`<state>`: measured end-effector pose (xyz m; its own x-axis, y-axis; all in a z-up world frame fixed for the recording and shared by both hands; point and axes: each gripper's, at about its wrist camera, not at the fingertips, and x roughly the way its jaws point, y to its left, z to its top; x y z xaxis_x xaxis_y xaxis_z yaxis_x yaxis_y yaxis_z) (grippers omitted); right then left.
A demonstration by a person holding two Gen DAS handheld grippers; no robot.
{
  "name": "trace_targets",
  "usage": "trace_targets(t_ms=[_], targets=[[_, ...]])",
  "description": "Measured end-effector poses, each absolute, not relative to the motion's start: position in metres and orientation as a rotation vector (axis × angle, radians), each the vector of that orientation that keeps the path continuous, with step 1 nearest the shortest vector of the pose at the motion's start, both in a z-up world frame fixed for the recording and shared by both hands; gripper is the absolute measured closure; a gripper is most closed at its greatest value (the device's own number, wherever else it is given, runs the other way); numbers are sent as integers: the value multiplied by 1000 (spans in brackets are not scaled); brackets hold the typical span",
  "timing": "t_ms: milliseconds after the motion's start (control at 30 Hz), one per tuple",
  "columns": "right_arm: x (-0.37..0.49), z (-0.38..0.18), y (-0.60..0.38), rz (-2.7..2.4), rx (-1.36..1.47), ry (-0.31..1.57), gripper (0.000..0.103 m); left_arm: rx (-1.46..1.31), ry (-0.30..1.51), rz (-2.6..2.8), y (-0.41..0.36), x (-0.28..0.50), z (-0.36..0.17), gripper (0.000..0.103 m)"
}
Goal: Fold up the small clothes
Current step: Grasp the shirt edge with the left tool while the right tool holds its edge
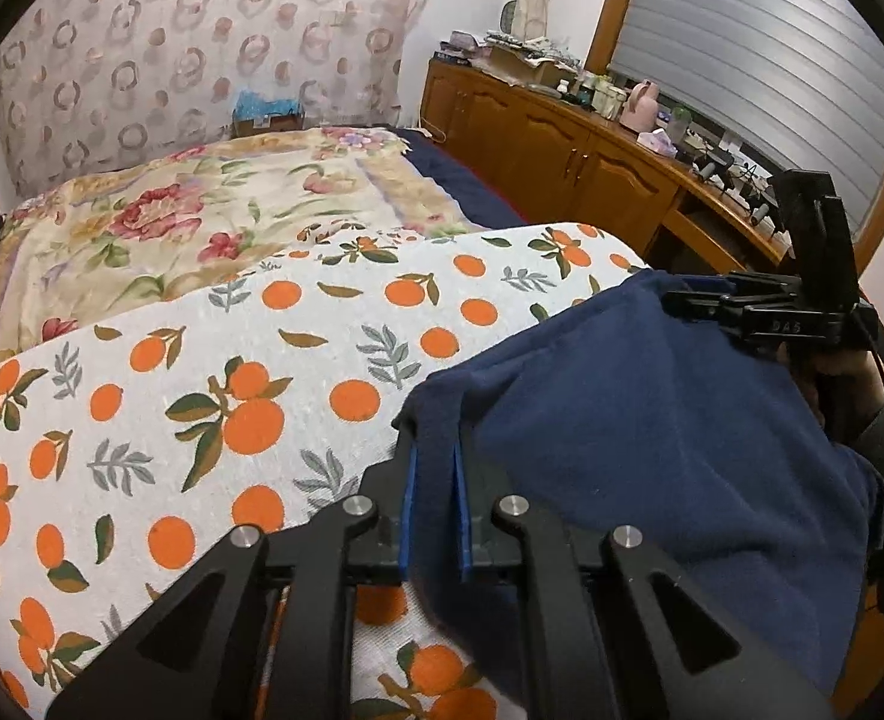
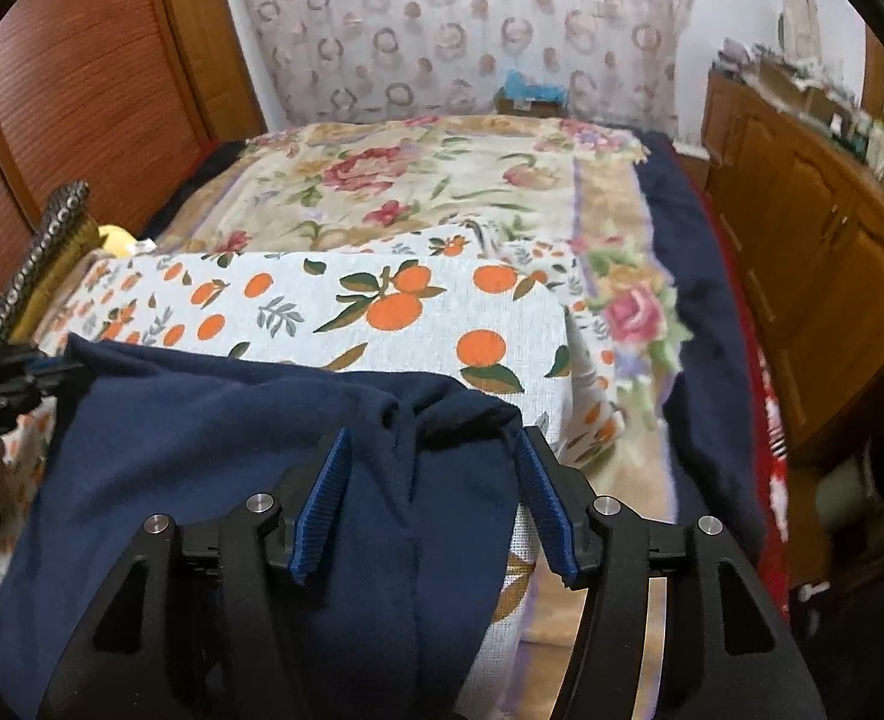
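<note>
Blue pads point(image 1: 409, 516) of the left gripper point(image 1: 436, 450) pinch the soft, floppy navy cloth point(image 1: 652, 420) by its corner; right gripper point(image 2: 436, 438), low in its view, gapes wide around a bunched fold.

Both wrist views close over the bed point(image 1: 160, 222), shared.

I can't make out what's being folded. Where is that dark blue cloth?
The blue cloth hangs between the two grippers over the orange-print sheet on the bed, its left corner pinched by the left gripper.
</note>
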<state>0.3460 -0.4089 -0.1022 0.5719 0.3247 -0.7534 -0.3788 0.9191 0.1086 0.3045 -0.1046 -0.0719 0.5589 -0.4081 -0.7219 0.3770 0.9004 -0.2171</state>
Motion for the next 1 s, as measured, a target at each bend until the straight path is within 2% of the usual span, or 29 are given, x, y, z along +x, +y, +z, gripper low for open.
trace_targets(t_ms=[133, 167, 200, 233, 267, 300, 333, 433, 600, 733, 800, 933, 1000], targets=[[344, -102, -408, 415, -68, 868, 44, -46, 885, -456, -104, 308, -78, 92], [343, -102, -407, 418, -68, 866, 47, -45, 885, -456, -105, 308, -79, 92], [342, -102, -406, 429, -67, 864, 51, -41, 882, -457, -106, 308, -79, 92], [340, -101, -405, 458, -58, 865, 71, -37, 882, -457, -106, 307, -78, 92], [339, -101, -404, 496, -39, 876, 84, -33, 878, -459, -106, 306, -77, 92], [336, -101, -401, 505, -47, 874, 87, -32, 863, -466, -106, 304, -74, 96], [333, -100, -397, 512, -61, 872, 96, -38, 851, -472, -106, 301, -70, 96], [317, -90, -391, 498, -102, 836, 99, -47, 787, -499, -106, 286, -48, 97], [292, -58, -394, 452, -127, 718, 100, 5, 704, -506, -113, 260, -10, 98], [305, -58, -388, 406, -174, 721, 98, 13, 738, -482, -110, 270, -14, 98], [320, -69, -388, 352, -193, 738, 93, 33, 755, -461, -111, 276, -24, 97], [351, -93, -401, 317, -159, 795, 69, 26, 795, -437, -109, 287, -45, 97], [359, -99, -410, 343, -104, 820, 62, 25, 804, -437, -108, 289, -51, 97]])
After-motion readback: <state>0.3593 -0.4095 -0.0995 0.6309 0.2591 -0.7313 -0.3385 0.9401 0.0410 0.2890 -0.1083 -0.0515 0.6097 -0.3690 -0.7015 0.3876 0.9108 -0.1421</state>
